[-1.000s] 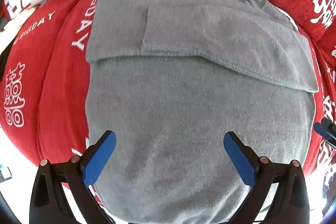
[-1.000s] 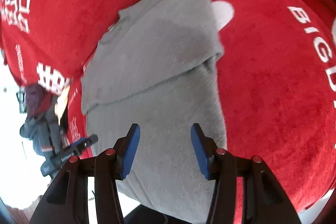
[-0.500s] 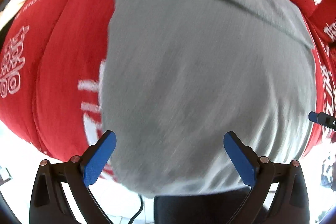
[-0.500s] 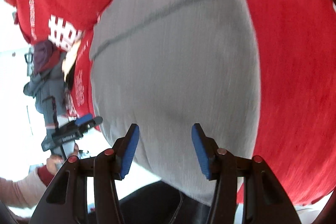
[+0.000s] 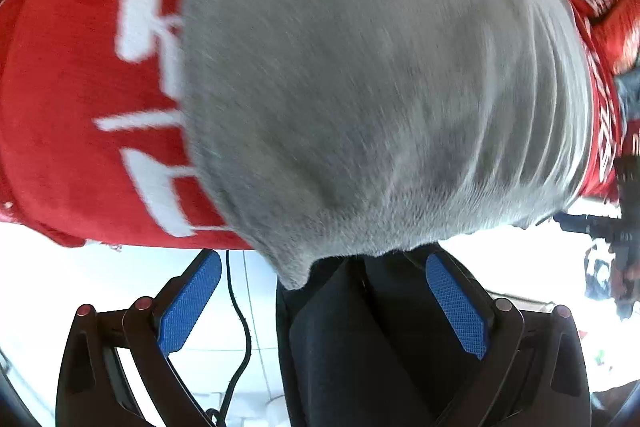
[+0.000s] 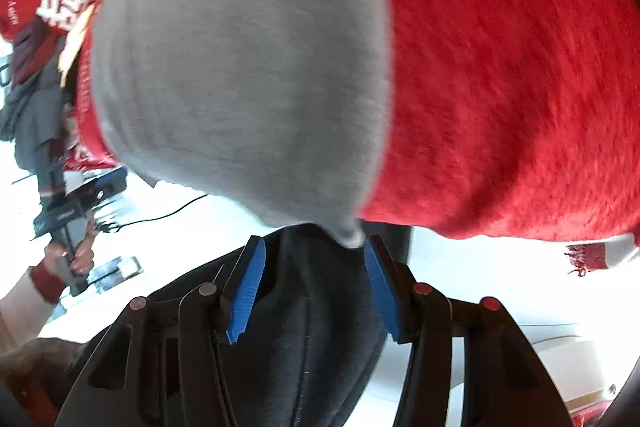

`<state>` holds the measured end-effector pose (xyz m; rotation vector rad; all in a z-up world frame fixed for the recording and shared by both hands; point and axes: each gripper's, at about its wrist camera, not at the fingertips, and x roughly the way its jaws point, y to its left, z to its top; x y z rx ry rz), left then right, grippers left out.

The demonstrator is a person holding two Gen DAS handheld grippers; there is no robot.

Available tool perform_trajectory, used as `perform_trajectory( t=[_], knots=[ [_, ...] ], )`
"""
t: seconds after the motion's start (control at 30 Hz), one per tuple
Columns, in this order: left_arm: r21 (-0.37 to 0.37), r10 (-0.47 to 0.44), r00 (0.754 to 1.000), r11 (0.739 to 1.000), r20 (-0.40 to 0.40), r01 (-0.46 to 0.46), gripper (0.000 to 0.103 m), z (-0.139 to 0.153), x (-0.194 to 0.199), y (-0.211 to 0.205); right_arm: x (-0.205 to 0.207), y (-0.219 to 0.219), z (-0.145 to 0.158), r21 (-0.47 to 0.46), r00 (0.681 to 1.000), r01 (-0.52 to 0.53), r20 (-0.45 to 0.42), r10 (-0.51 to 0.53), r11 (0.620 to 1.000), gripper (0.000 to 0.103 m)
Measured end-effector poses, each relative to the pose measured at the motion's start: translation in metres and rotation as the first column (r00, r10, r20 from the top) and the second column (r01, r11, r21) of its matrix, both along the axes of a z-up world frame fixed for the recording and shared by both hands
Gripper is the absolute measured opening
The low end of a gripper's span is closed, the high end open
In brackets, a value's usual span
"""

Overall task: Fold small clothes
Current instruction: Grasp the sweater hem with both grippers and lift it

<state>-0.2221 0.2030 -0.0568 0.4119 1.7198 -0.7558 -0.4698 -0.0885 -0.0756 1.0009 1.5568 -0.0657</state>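
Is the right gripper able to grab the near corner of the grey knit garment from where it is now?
Probably yes: the right gripper is open, the grey knit garment has its corner hanging just ahead of the blue pads, and nothing lies between.

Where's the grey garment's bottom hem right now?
In both wrist views the grey garment lies on the red blanket, its bottom hem hanging over the blanket's near edge, just ahead of the open fingers.

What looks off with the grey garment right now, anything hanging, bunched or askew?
The grey garment's near hem hangs past the front edge of the red blanket, with one corner drooping lowest in the right wrist view. The fabric looks smooth, not bunched. Both views are motion-blurred, so fine creases cannot be judged. Nothing looks spilled or damaged.
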Motion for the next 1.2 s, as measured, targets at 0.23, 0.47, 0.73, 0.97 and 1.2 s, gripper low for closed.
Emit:
perform_trajectory(
  t=[0.23, 0.47, 0.73, 0.97, 1.2],
  knots=[
    [-0.021, 0.025, 1.0, 0.999, 0.002, -0.025, 0.093, -0.01, -0.018, 0.003, 0.008, 0.003, -0.007, 0.043, 0.994, 0.068, 0.08, -0.072, 0.997, 0.056],
    [-0.029, 0.06, 0.996, 0.998, -0.062, -0.062, 0.011, 0.003, -0.019, 0.021, 0.017, 0.011, 0.006, 0.165, 0.98, 0.128, 0.131, -0.151, 0.978, 0.012],
    [-0.252, 0.158, 0.981, 0.951, -0.109, -0.181, 0.011, 0.091, 0.016, 0.02, 0.038, -0.013, 0.07, 0.312, 0.905, 0.205, 0.301, -0.301, 0.928, 0.012],
    [-0.364, 0.234, 0.971, 0.901, -0.051, -0.237, 0.011, 0.129, 0.087, -0.001, 0.084, -0.06, 0.112, 0.36, 0.81, 0.259, 0.425, -0.405, 0.896, 0.012],
    [-0.44, 0.292, 0.955, 0.865, 0.052, -0.241, 0.011, 0.137, 0.16, -0.062, 0.151, -0.134, 0.138, 0.331, 0.733, 0.283, 0.531, -0.426, 0.9, 0.012]
  ],
)
